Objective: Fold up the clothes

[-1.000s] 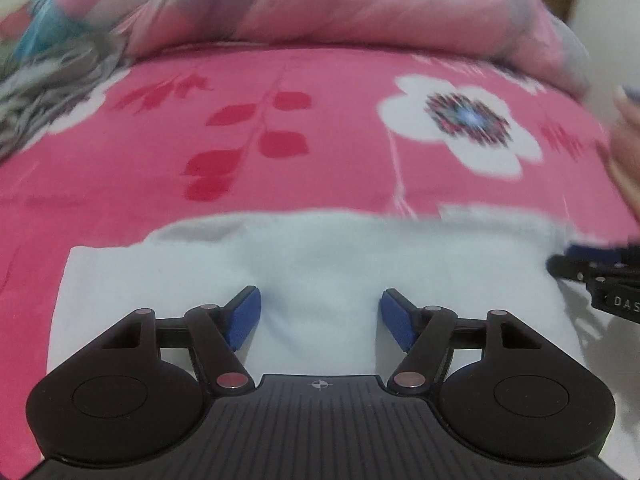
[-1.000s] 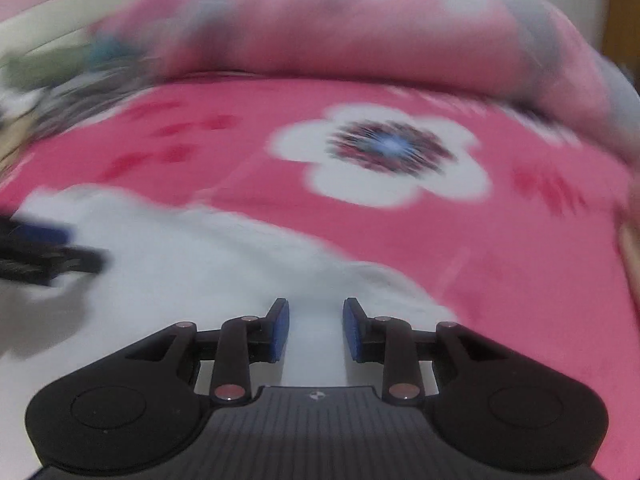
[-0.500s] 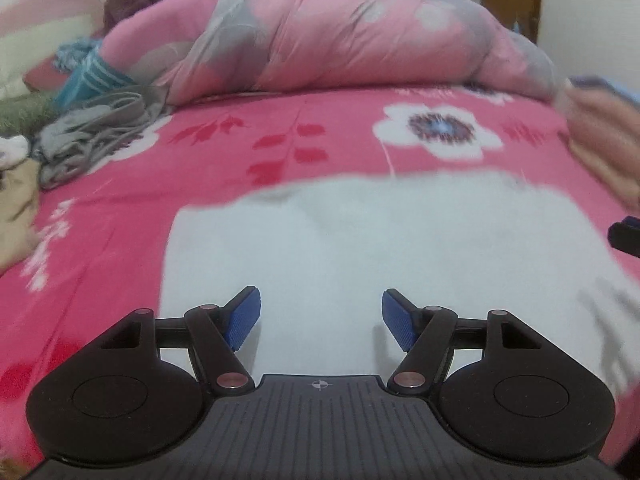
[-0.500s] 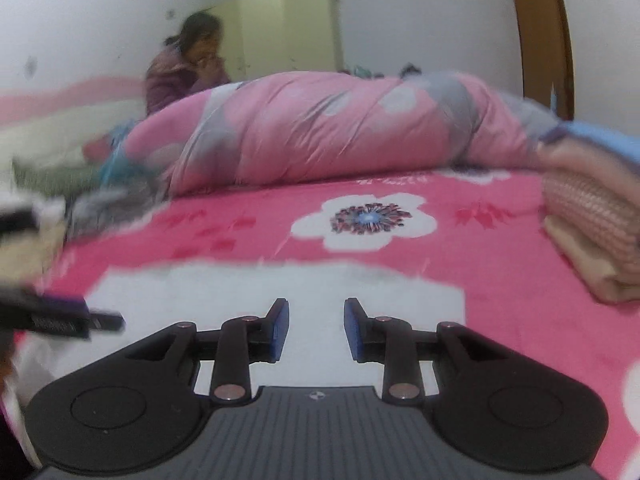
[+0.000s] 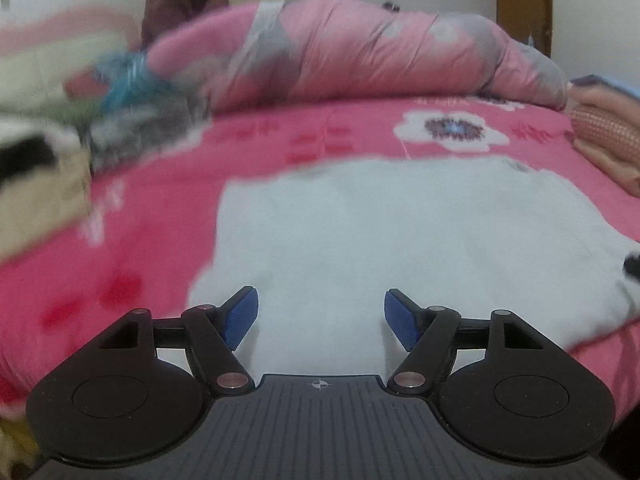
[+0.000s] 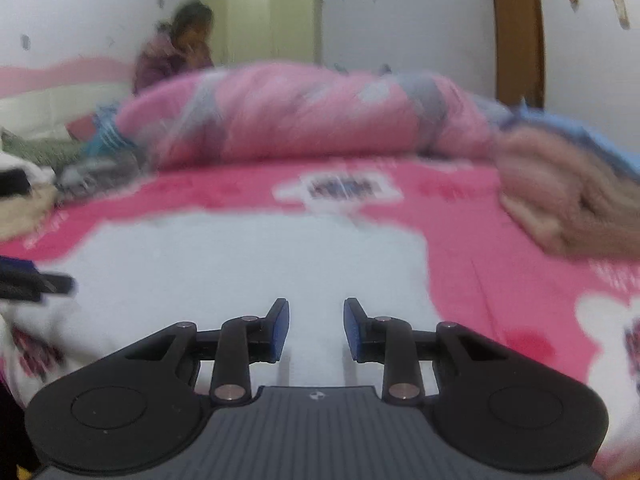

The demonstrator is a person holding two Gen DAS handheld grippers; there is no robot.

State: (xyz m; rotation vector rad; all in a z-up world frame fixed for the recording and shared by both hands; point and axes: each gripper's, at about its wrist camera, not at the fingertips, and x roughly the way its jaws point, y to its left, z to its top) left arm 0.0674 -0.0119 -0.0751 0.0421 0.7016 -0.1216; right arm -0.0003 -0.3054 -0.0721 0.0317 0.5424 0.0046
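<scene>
In the left wrist view the left gripper (image 5: pixel 321 314) hung over the near part of a white garment (image 5: pixel 400 232) that lay flat on the pink floral bedsheet (image 5: pixel 160 208), its blue pads (image 5: pixel 240 314) set wide apart with nothing between them. Beyond the garment a rolled pink quilt (image 5: pixel 360 52) lay across the far side of the sheet; left of the garment sat a blurred heap of unfolded clothes (image 5: pixel 132 120), and right of it a stack of folded clothes (image 5: pixel 608 140). In the right wrist view the right gripper (image 6: pixel 316 330) stood over the near edge of the same garment (image 6: pixel 240 256), its pads (image 6: pixel 280 330) a narrow gap apart and gripping nothing. The left gripper's tip (image 6: pixel 36 282) showed at the garment's left edge, the folded stack (image 6: pixel 568 192) lay blurred to the garment's right, and a person (image 6: pixel 176 48) sat behind the quilt (image 6: pixel 300 112)
</scene>
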